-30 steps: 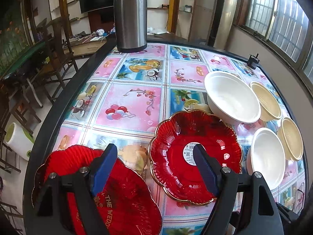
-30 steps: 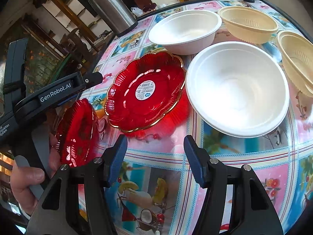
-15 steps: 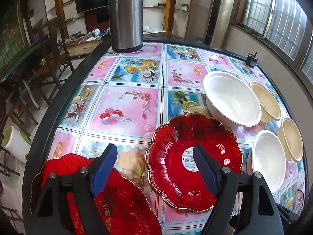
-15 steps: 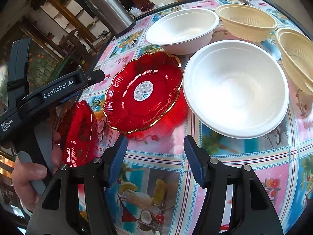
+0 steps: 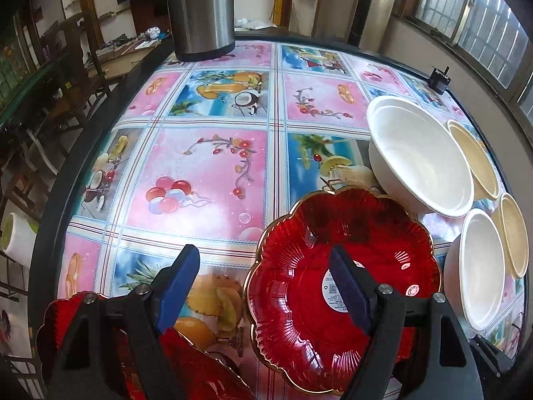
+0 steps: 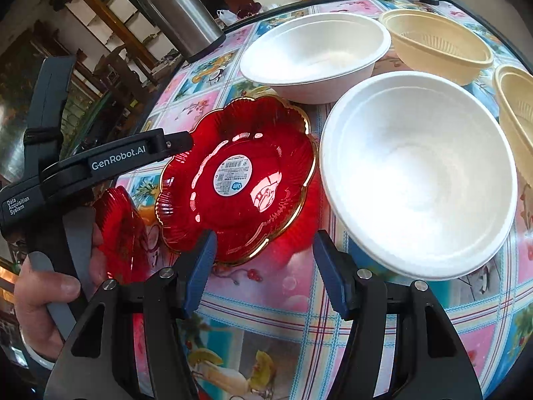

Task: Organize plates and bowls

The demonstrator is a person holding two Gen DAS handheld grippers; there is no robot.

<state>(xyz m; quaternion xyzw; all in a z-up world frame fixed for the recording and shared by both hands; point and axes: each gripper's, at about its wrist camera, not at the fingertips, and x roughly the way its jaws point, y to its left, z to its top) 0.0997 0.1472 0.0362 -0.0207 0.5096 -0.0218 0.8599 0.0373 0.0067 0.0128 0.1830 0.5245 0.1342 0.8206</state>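
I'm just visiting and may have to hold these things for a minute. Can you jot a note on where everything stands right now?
Left tool: open, holding nothing, poised over the labelled red plate.
Right tool: open, holding nothing, its left finger at that plate's near rim.
Second red plate lies apart, under the left tool.
Two white bowls and two cream bowls sit separately on the table.
Done: nothing stacked yet.
Left: stack plates, nest matching bowls.
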